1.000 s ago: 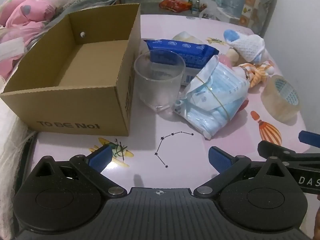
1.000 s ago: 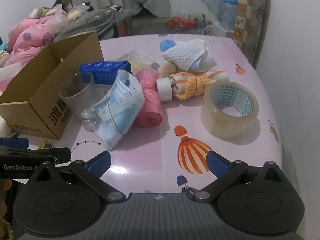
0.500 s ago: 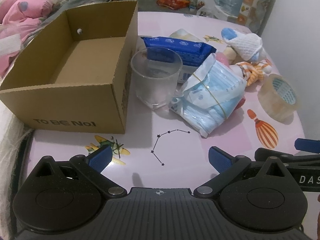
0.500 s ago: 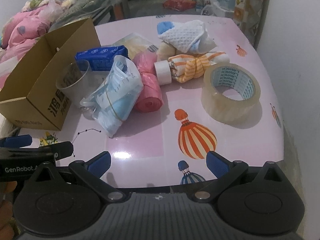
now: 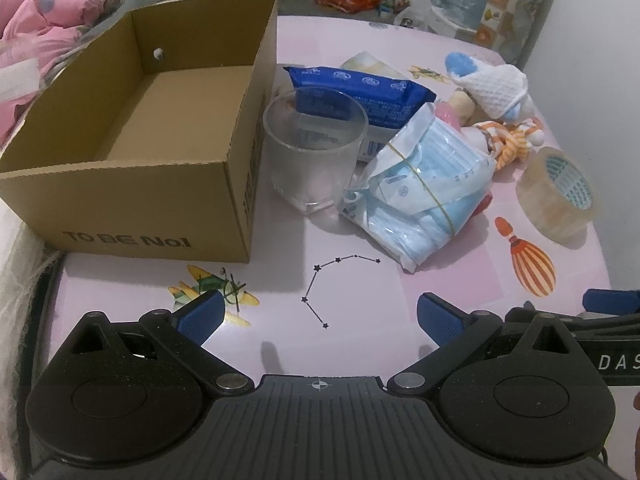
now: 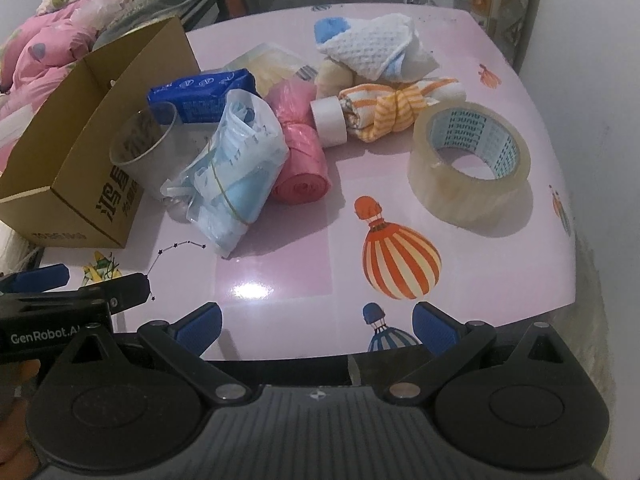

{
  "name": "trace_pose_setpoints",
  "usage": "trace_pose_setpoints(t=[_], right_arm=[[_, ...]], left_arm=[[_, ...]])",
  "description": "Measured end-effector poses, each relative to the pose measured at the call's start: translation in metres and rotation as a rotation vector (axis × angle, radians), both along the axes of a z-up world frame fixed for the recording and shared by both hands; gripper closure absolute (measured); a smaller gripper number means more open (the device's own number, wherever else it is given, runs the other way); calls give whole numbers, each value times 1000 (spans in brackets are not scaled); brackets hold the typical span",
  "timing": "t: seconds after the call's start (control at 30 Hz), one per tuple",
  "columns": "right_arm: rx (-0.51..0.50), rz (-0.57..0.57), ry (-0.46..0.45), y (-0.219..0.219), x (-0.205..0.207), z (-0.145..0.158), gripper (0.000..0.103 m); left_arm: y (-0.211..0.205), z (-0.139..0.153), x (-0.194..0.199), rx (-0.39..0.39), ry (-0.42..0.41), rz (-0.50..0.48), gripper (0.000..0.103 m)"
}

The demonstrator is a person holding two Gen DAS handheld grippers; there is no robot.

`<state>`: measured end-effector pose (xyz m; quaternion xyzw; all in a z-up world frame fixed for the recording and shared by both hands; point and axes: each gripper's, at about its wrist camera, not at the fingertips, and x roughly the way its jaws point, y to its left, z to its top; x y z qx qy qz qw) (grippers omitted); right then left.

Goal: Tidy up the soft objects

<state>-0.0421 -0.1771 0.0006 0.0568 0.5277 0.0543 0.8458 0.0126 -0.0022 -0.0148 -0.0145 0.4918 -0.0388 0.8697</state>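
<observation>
Two hand-held grippers poised over the near edge of a pink patterned surface (image 6: 460,240) strewn with soft goods.

The left gripper (image 5: 318,316) and right gripper (image 6: 316,318) both hold their fingers wide, with nothing between them. An open cardboard box (image 5: 132,200) stands at the surface's left edge, a clear cup (image 5: 314,160) just beside it. Touching the cup lies a bagged bundle of blue face masks (image 5: 420,196); behind are a blue wipes pack (image 5: 360,88), a pink roll (image 6: 300,152), a white knitted cloth (image 6: 368,52) and an orange striped cloth (image 6: 396,112). A clear tape roll (image 6: 468,168) sits toward the right edge.
</observation>
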Motion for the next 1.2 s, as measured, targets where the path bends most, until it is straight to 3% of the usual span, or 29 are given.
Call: trace_pose_setpoints(t=[1.2], right_arm=[[-65, 31, 3, 7, 9, 6, 32]], left_arm=[[3, 1, 7, 12, 14, 6, 0]])
